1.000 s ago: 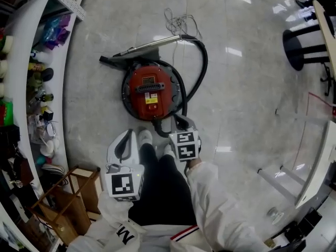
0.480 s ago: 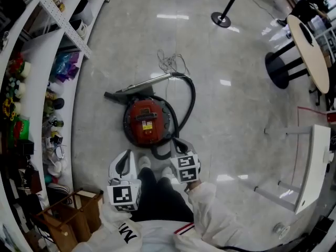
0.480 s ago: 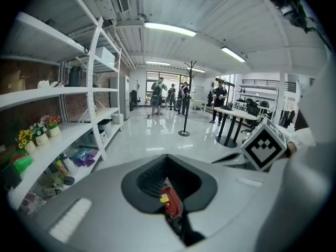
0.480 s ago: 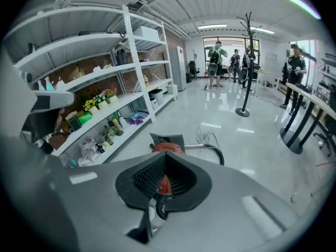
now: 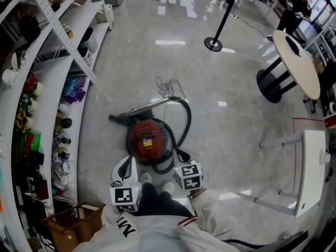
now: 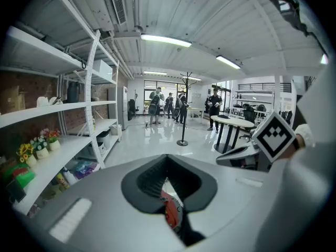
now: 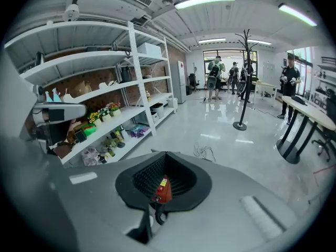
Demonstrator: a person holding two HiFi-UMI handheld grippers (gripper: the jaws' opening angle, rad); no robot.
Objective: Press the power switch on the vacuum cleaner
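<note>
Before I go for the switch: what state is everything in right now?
vacuum cleaner: standing on the floor, untouched.
hose: looped round the body.
wand: lying flat.
power cord: loose heap.
left gripper: shut, empty.
right gripper: shut, empty.

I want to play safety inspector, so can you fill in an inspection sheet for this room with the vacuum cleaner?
Surface: shiny grey floor.
Job's things: red vacuum cleaner sits on the floor ahead of the person's feet; its switch is too small to make out.
Clutter: wooden crate by the shelves.
Grippers: left gripper and right gripper are both shut, holding nothing, held up on the vacuum's near side, not touching it.
Cables: black hose loops round the vacuum; a loose cord lies beyond it.
Surroundings: stocked shelves at left, post stand, round table, people far off.
</note>
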